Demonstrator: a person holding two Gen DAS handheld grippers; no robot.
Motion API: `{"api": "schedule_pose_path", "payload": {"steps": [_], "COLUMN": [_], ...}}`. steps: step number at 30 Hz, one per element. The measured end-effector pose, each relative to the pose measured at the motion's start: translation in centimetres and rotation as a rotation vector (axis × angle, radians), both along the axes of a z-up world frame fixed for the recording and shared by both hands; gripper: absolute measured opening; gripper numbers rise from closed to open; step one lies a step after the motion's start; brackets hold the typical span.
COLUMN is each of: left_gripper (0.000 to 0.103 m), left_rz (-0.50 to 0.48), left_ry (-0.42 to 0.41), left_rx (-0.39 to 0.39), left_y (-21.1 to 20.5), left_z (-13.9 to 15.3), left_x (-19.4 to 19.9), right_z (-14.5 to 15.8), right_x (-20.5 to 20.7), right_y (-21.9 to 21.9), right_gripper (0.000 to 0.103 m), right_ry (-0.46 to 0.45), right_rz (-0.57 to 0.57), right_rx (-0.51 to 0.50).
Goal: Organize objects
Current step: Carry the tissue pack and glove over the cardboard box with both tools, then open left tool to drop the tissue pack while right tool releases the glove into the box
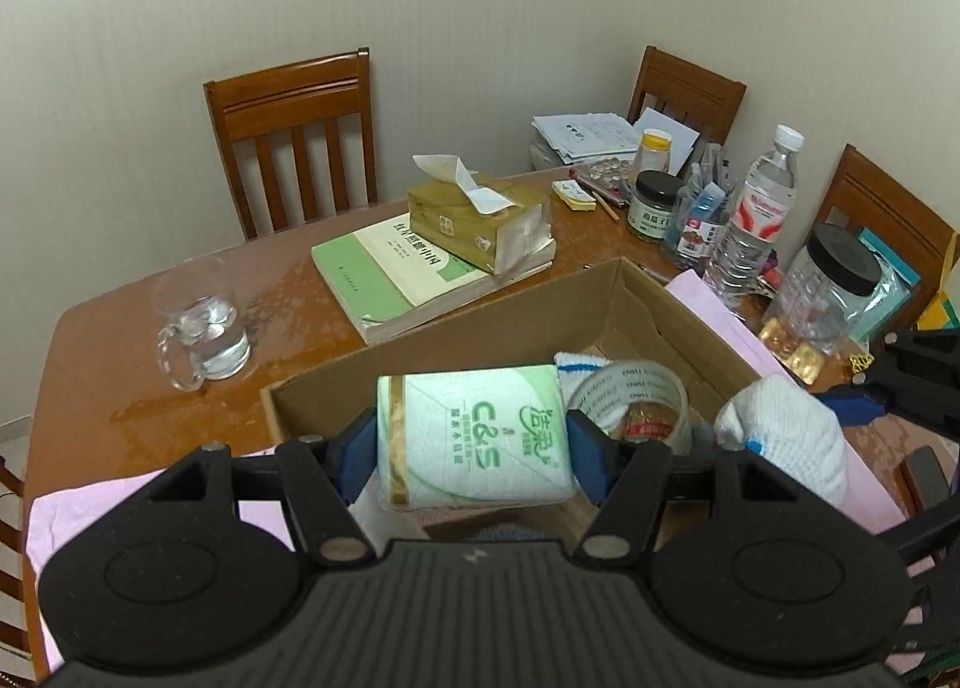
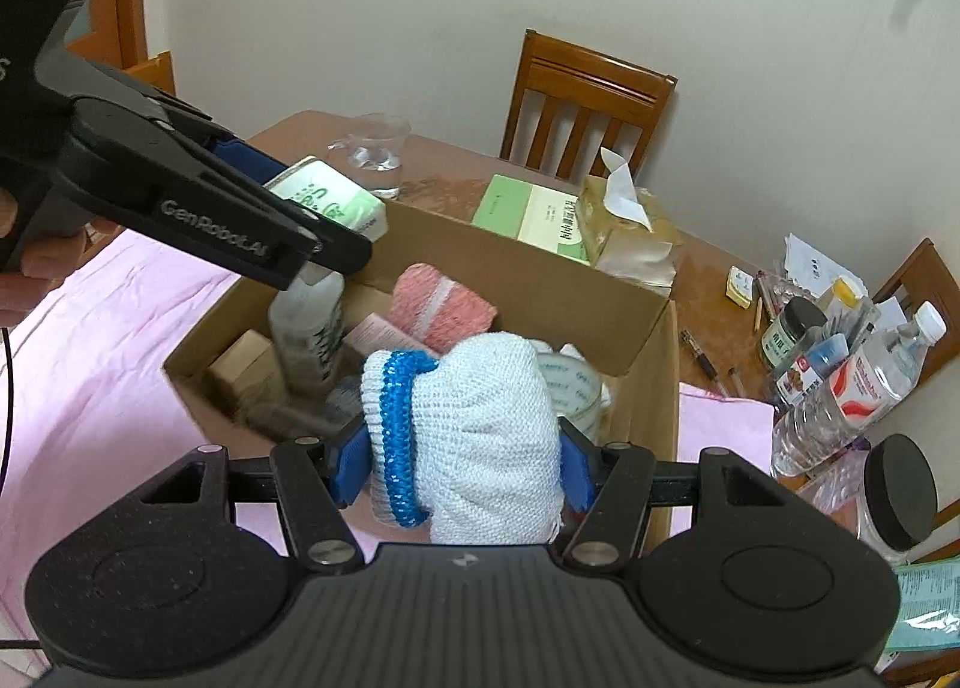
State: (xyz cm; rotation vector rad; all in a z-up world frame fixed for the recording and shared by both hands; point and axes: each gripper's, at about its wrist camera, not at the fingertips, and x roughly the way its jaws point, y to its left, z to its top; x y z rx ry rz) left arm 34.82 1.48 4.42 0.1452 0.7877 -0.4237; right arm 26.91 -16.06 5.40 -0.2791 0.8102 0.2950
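My left gripper (image 1: 471, 448) is shut on a green-and-white tissue pack (image 1: 474, 436), held above the near wall of an open cardboard box (image 1: 480, 322). The same pack (image 2: 327, 196) shows in the right wrist view, clamped in the left gripper (image 2: 312, 208) over the box's far left corner. My right gripper (image 2: 462, 451) is shut on a white knitted glove bundle with a blue cuff (image 2: 474, 436), held over the box (image 2: 522, 274). In the left wrist view that bundle (image 1: 786, 436) hangs at the right. Inside the box lie a tape roll (image 1: 636, 394), a pink cloth (image 2: 441, 310), a white bottle (image 2: 309, 328) and small cartons.
A green book (image 1: 396, 280) with a tissue box (image 1: 480, 220) on it lies behind the box. A glass mug of water (image 1: 201, 322) stands left. Bottles, jars and papers (image 1: 720, 208) crowd the right side. Wooden chairs (image 1: 294, 136) ring the table; pink cloth (image 2: 108, 340) covers its near part.
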Motion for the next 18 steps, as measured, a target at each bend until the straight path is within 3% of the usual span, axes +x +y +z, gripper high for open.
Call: {"api": "schedule_pose_path", "payload": {"steps": [7, 8, 9, 10, 11, 12, 14, 18], "left_gripper": [0.065, 0.067, 0.083, 0.089, 0.097, 0.097, 0.097, 0.098], "left_rz": [0.029, 0.030, 0.030, 0.030, 0.039, 0.049, 0.052, 0.073], "left_ry": [0.037, 0.040, 0.048, 0.060, 0.057, 0.046, 0.043, 0.024], "left_rx": [-0.002, -0.001, 0.000, 0.001, 0.001, 0.001, 0.013, 0.019], "left_y": [-0.2, -0.2, -0.3, -0.3, -0.2, -0.1, 0.0, 0.3], "left_z": [-1.6, -1.8, -2.0, -2.3, -2.4, -2.4, -2.3, -1.5], "left_x": [2.5, 2.7, 2.9, 3.0, 3.0, 2.9, 2.9, 2.5], "right_z": [-1.2, -1.3, -1.5, -1.7, -1.8, -1.9, -2.0, -1.6], "right_x": [2.4, 2.7, 2.9, 3.1, 3.2, 3.3, 3.2, 3.1], "right_y": [-0.1, -0.1, 0.0, 0.1, 0.2, 0.1, 0.2, 0.3], "right_gripper": [0.066, 0.066, 0.066, 0.066, 0.068, 0.072, 0.088, 0.098], "right_ry": [0.031, 0.036, 0.042, 0.050, 0.057, 0.066, 0.071, 0.052], "right_rz": [-0.002, 0.000, 0.003, 0.005, 0.003, 0.002, 0.001, -0.008], "right_rx": [0.022, 0.024, 0.026, 0.030, 0.036, 0.046, 0.060, 0.045]}}
